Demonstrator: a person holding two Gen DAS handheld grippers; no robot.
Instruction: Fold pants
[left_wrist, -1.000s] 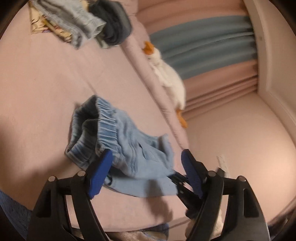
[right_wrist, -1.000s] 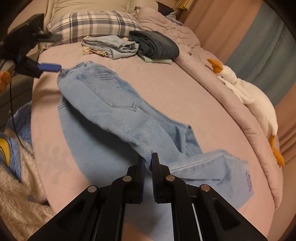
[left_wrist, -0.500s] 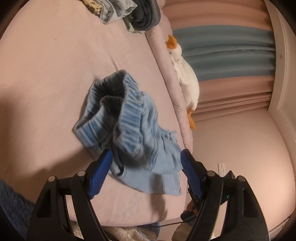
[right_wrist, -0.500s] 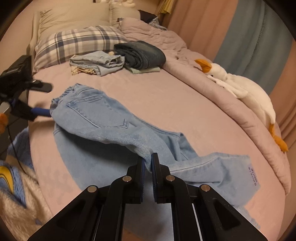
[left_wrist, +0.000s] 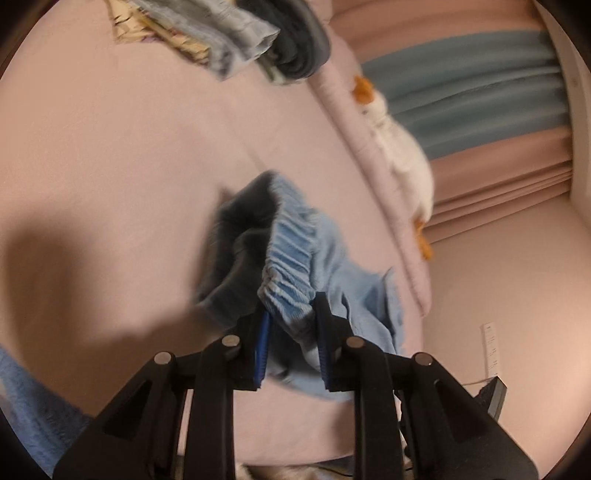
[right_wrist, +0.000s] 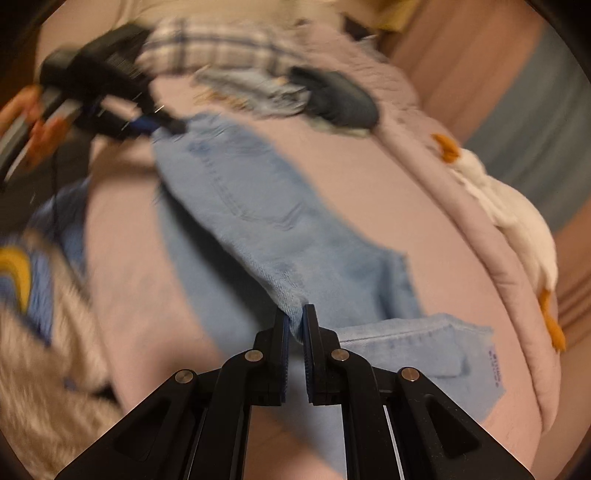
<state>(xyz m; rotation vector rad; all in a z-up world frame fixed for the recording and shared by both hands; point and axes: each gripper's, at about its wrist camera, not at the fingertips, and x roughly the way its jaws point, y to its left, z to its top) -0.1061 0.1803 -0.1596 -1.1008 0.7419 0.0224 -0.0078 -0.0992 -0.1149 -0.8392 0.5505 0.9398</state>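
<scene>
Light blue jeans (right_wrist: 258, 206) lie stretched across the pink bed (right_wrist: 424, 206). In the right wrist view my right gripper (right_wrist: 295, 323) is shut on a raised fold of the denim near the crotch, and a leg end with a small label (right_wrist: 495, 369) lies to the right. The left wrist view shows my left gripper (left_wrist: 291, 334) with its jaws drawn in on the gathered elastic waistband (left_wrist: 288, 266). That left gripper (right_wrist: 166, 123) also appears at the top left of the right wrist view, at the waist end, held by a hand (right_wrist: 22, 107).
Folded clothes (right_wrist: 258, 92) and a dark folded garment (right_wrist: 340, 99) sit near a plaid pillow (right_wrist: 214, 51) at the head of the bed. A white goose plush (right_wrist: 517, 214) lies along the bed's right edge. A fluffy blue blanket (right_wrist: 33, 295) hangs at the left. Curtains (left_wrist: 480, 92) stand behind.
My left gripper went from wide open to closed around the waistband. My right gripper stayed shut on the fold. Both views are now blurred by motion.
</scene>
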